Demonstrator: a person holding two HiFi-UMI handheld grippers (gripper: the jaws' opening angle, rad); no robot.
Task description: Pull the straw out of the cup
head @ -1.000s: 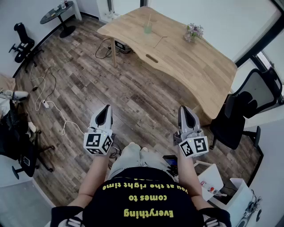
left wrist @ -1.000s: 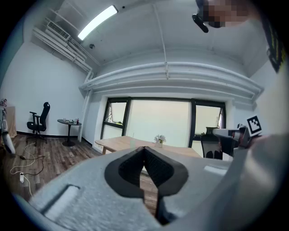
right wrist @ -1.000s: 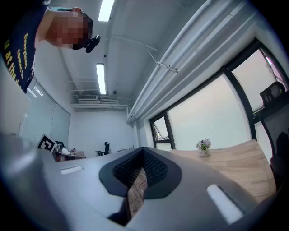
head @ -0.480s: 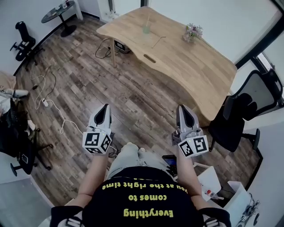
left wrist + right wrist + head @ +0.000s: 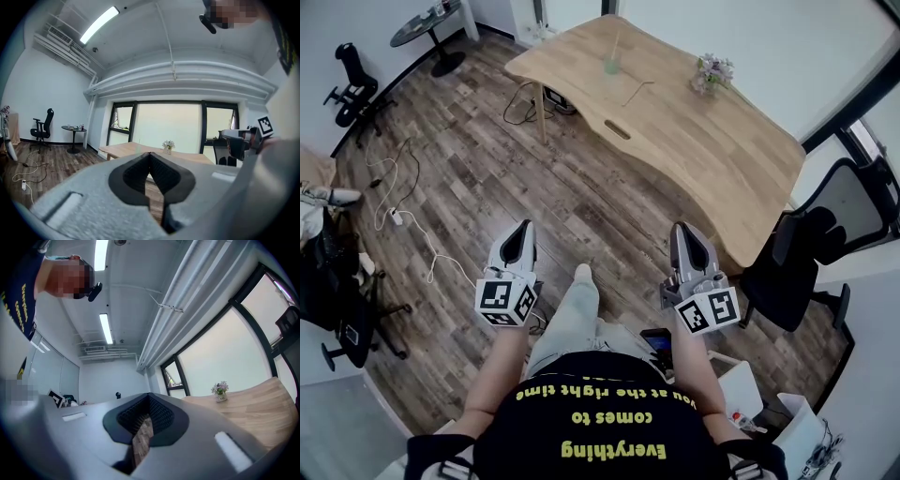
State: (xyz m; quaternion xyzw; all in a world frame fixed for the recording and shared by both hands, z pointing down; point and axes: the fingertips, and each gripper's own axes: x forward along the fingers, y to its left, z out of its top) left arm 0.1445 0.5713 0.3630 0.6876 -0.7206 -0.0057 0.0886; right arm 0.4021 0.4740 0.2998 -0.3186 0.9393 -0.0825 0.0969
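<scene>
Showing in head view, not right gripper view: cup (image 5: pixel 611 66) with straw (image 5: pixel 615 42).

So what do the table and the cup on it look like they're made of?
Table: light wood or wood veneer, matte, with faint grain lines. Cup: pale green and translucent-looking, so likely plastic or glass; it is too small here to tell which.

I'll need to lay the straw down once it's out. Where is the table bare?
The table is bare over its wide stretch between the flower pot, the slot and the black chair. Crowded only at the far end: cup, thin stick lying beside it.
</scene>
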